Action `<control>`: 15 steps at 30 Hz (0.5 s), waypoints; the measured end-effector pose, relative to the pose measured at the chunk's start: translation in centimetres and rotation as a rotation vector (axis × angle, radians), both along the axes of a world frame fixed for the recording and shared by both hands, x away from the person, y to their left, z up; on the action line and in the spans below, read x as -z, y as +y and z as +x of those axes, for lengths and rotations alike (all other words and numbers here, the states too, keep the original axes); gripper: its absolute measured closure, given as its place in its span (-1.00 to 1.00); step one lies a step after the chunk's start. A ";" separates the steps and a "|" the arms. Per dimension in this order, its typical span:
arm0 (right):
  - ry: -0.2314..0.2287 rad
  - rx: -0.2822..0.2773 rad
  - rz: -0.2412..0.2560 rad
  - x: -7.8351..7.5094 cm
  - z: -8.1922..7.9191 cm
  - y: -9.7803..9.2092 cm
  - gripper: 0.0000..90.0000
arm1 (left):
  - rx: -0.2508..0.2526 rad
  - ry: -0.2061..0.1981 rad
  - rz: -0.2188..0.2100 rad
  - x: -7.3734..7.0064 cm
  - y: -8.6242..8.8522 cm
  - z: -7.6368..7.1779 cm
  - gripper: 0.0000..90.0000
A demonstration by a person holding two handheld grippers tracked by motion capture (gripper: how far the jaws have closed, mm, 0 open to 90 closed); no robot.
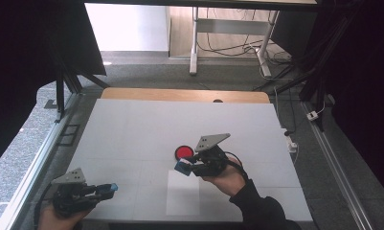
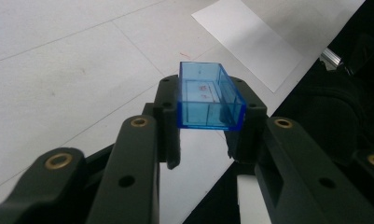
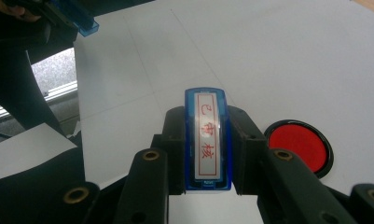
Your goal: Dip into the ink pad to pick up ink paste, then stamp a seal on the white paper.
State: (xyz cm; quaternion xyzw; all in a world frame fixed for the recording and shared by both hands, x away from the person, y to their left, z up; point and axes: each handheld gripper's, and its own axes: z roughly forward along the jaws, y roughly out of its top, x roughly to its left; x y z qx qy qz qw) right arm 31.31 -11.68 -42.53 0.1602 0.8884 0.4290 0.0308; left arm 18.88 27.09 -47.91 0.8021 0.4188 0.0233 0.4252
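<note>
White desk [image 1: 132, 129] in high view carries red ink pad [image 1: 184, 152] just beside right gripper [image 1: 184, 166]; left gripper view: jaws clenched on hollow blue cap [image 2: 211, 95], light, likely slippery, held by its side walls; right gripper view: jaws clamp rigid blue stamp [image 3: 207, 140] at its long flanks.

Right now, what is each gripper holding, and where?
Left gripper clamps the blue stamp cap by its sides; right gripper clamps the blue stamp by its long sides.

Black fingers [image 3: 250, 140], brass rivets, grey plate [image 1: 211, 141], black sleeve [image 1: 259, 208].
</note>
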 end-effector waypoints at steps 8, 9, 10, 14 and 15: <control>0.007 -0.005 -0.032 0.9 -0.3 0.0 0.58 | 0.003 0.002 -0.003 0.0 0.1 0.0 0.53; 0.008 -0.006 -0.040 1.1 -0.3 0.1 0.58 | 0.003 0.002 -0.003 0.0 0.1 0.0 0.53; 0.006 -0.010 -0.043 1.2 -0.4 0.1 0.58 | 0.003 0.001 -0.003 0.0 0.1 0.0 0.53; 0.010 -0.015 -0.064 1.7 -0.6 0.3 0.58 | 0.002 0.002 0.002 0.0 0.0 0.0 0.53; 0.009 -0.013 -0.067 1.8 -0.6 0.4 0.58 | 0.002 0.002 0.002 0.0 0.0 0.0 0.53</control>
